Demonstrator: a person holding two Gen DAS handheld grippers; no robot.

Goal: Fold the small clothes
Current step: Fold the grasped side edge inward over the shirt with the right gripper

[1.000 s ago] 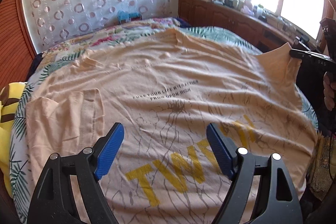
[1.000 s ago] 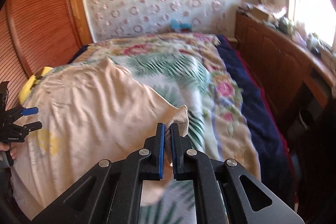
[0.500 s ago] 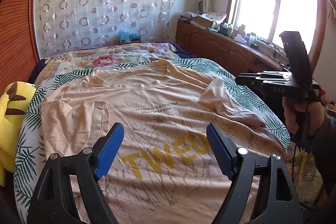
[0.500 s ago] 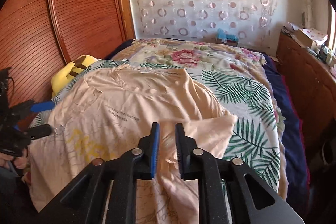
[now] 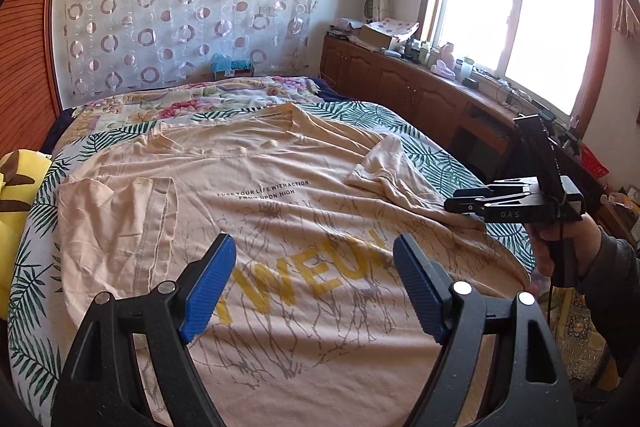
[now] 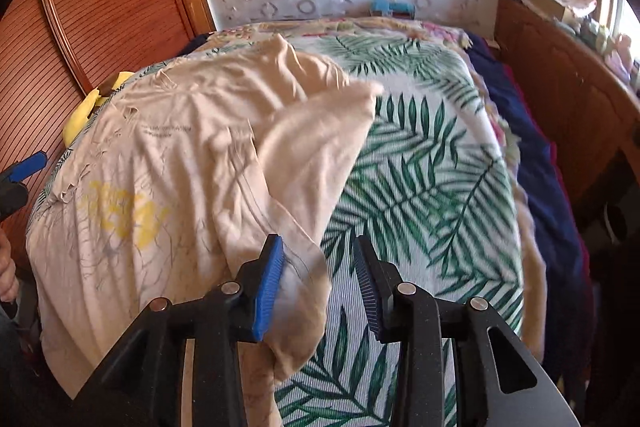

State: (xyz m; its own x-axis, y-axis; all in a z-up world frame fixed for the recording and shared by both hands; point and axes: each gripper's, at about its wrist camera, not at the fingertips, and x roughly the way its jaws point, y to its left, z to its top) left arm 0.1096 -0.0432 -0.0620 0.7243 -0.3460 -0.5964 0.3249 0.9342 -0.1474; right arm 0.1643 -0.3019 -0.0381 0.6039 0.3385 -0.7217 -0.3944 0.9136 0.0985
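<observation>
A bed point(image 5: 420, 131) spread with a leaf-print cover is backed by a circle-patterned curtain point(image 5: 180, 11). Daylight is admitted through a window point(image 5: 516, 23) above wooden cabinets point(image 5: 400, 83); a slatted wooden door point(image 6: 100, 7) is seen at the opposite side.

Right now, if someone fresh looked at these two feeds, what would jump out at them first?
The peach T-shirt with yellow lettering, spread front-up across the leaf-print bedspread, fills both views. Its left sleeve lies folded in over the chest, and the right sleeve is flopped back, bunched. Both the left gripper and right gripper hover with jaws open, holding nothing.
</observation>
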